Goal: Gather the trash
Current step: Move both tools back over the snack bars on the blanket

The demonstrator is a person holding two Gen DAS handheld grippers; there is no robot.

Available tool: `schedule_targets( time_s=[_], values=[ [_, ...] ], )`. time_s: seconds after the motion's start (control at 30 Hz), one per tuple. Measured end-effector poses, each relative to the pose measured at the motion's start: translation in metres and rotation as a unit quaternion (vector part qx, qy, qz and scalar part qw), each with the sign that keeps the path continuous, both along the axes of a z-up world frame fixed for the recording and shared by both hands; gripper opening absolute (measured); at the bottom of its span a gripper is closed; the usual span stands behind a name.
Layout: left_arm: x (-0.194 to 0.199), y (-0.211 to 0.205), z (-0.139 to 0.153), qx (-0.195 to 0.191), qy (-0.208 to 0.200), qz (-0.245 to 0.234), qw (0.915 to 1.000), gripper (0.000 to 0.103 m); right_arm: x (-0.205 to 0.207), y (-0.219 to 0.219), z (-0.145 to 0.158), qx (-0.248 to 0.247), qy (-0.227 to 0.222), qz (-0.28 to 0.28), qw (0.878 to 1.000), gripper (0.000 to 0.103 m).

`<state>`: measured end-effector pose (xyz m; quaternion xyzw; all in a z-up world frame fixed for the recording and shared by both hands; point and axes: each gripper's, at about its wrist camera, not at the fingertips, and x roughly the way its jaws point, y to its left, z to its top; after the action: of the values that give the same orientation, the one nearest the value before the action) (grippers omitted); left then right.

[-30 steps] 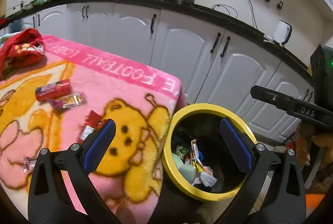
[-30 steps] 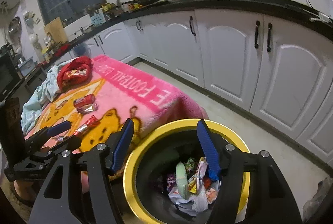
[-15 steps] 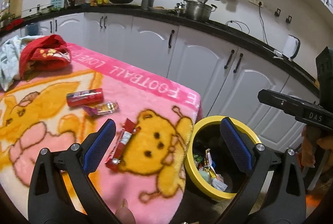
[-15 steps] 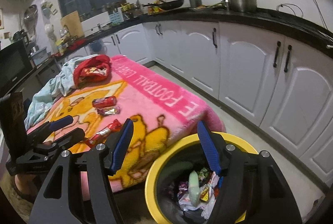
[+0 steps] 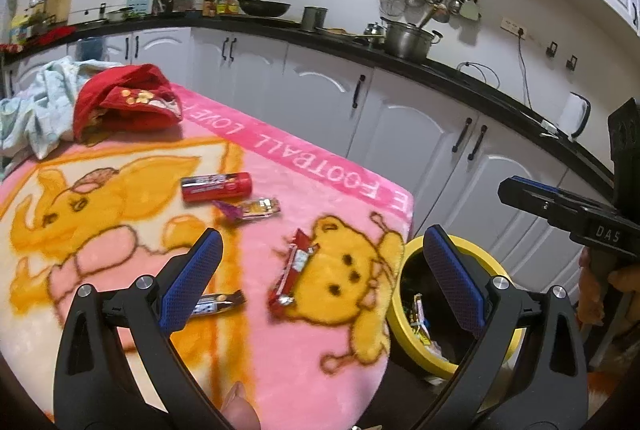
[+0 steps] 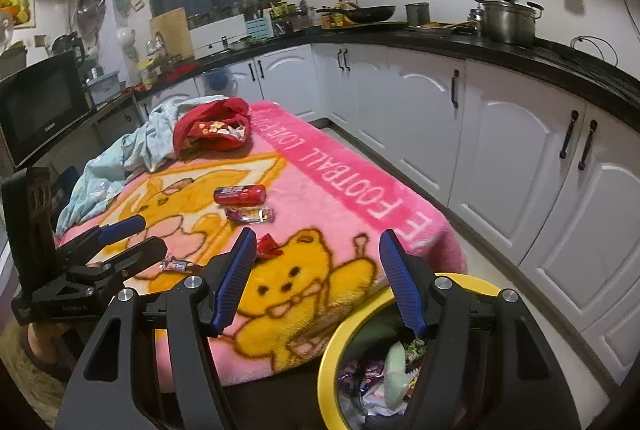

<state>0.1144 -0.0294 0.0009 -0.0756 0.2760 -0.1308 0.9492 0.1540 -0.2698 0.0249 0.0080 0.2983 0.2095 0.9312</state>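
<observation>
Several snack wrappers lie on the pink bear blanket (image 5: 320,166): a red tube (image 5: 216,186) (image 6: 239,194), a purple-yellow wrapper (image 5: 252,209) (image 6: 250,214), a red-white bar wrapper (image 5: 294,266) (image 6: 267,245) and a dark wrapper (image 5: 216,304) (image 6: 176,264). My left gripper (image 5: 320,270) (image 6: 150,236) hangs open above the blanket, with the bar wrapper below between its fingers. My right gripper (image 6: 318,270) (image 5: 506,190) is open and empty over the blanket's corner. The yellow-rimmed bin (image 5: 412,342) (image 6: 332,350) full of trash stands on the floor beside the table.
A red cloth (image 5: 128,102) and a pale blue cloth (image 5: 36,106) are heaped at the blanket's far end. White cabinets (image 6: 500,150) under a black counter run behind, with a strip of floor (image 6: 492,262) between them and the table. A microwave (image 6: 40,106) stands at the left.
Both grippers have risen and swung away from the bin toward the table. The bin has slid to the lower right in both views, and more of the blanket and wrappers shows. Both stay open.
</observation>
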Motion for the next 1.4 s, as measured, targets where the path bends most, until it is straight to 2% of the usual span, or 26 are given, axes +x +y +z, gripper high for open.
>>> schedule_targets(
  time_s=[0.57,0.83,1.2,1.4],
  values=[
    [-0.01,0.041,-0.007,-0.009,0.009,0.039,0.9991,0.092,0.009,0.042,0.002,-0.015,-0.003,0.041,0.999,0.062],
    [-0.013,0.057,-0.017,-0.01,0.027,0.055,0.9981,0.092,0.02,0.06,0.0,-0.023,-0.001,0.059,0.998,0.062],
    [-0.012,0.077,-0.046,-0.04,0.081,0.066,0.9937,0.092,0.053,0.085,-0.014,-0.031,0.013,0.08,0.996,0.062],
    [-0.004,0.086,-0.066,-0.068,0.121,0.079,0.9871,0.085,0.078,0.102,-0.028,-0.051,0.023,0.096,0.994,0.062]
  ],
)
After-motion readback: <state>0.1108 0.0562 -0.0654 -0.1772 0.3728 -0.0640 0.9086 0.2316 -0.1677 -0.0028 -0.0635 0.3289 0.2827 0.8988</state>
